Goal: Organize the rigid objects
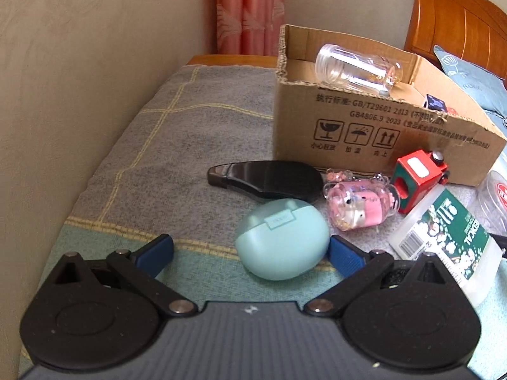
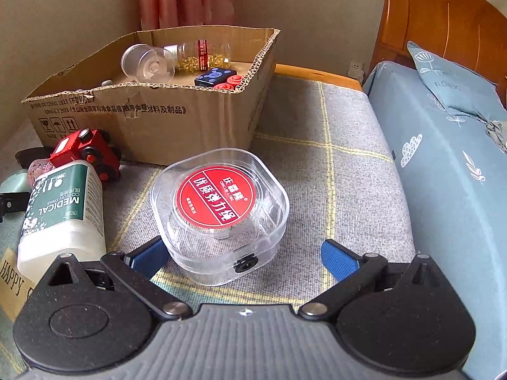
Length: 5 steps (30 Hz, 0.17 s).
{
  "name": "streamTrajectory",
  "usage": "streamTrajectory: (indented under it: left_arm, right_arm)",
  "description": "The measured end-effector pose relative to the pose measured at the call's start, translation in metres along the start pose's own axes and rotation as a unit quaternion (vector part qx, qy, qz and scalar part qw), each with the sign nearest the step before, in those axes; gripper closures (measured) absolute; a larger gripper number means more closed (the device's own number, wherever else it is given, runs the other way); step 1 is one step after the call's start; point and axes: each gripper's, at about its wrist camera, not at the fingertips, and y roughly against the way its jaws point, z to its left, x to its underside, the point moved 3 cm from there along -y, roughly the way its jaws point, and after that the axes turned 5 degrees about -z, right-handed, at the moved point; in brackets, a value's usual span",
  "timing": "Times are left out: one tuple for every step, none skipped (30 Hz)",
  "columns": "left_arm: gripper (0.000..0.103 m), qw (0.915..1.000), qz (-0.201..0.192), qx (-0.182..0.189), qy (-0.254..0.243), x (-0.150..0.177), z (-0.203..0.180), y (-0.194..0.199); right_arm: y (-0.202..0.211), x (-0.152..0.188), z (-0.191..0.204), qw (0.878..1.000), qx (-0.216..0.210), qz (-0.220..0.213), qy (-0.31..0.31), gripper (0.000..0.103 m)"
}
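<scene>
Swab bottle [image 2: 60, 209] beside clear case [image 2: 221, 215]; cardboard box [image 2: 152, 117] behind.

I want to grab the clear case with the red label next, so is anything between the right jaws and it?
Nothing visible. The clear case sits on the blanket directly ahead of the open right gripper, already partly between its jaws. The cotton swab bottle lies off to the left, clear of the approach.
</scene>
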Motion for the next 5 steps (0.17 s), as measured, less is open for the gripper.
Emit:
streamTrajectory:
  left_arm:
    - [0.001,1.0000,0.001,-0.001,0.001,0.002,0.003,0.002]
    - [0.001,1.0000,0.002,-0.003,0.003,0.003,0.007,0.004]
    - [0.001,1.0000,0.002,-0.006,0.006,0.006,0.011,0.006]
    - [0.001,0.9999,0.002,-0.008,0.008,0.008,0.015,0.008]
    - [0.001,0.9999,0.002,-0.011,0.011,0.010,0.019,0.010]
  right_arm:
    - [0.000,0.000,0.000,1.000,0.000,0.000,0.000,0.000]
    - [0.000,0.000,0.000,1.000,0.000,0.000,0.000,0.000]
    - [0.000,0.000,0.000,1.000,0.000,0.000,0.000,0.000]
    - [0.000,0.000,0.000,1.000,0.000,0.000,0.000,0.000]
    - [0.000,0.000,0.000,1.000,0.000,0.000,0.000,0.000]
